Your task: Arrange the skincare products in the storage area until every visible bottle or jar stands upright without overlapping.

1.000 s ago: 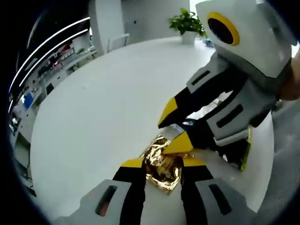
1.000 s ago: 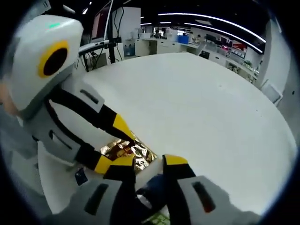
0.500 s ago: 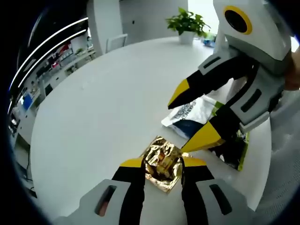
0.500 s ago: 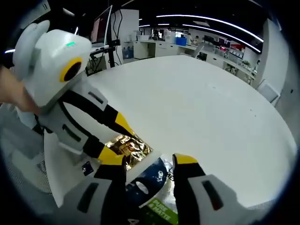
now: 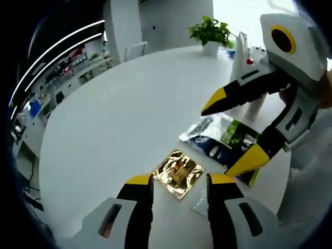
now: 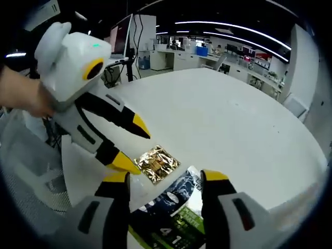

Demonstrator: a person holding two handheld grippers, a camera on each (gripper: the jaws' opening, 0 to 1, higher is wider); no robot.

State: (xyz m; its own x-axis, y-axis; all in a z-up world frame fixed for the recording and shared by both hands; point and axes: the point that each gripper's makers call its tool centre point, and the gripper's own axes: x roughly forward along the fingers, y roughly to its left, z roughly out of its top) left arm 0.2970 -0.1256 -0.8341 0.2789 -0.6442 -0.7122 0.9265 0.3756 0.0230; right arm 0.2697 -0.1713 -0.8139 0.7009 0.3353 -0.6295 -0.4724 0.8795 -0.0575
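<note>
Gold foil sachet (image 5: pixel 179 174) is lying flat on the white bench (image 5: pixel 119 109) beside 1 printed pouch (image 5: pixel 223 140); both tongs (image 5: pixel 178 181) (image 6: pixel 165 176) are hovering released, grasping nothing.

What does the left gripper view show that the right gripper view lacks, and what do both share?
Left gripper view alone: a potted plant at the table's far edge and a tall white bottle standing behind the right gripper.

Right gripper view alone: a monitor on a stand and a hand holding the left gripper.

Both: the white table, the gold foil sachet lying flat, the blue-white-green pouch beside it, and both grippers' jaws open.
</note>
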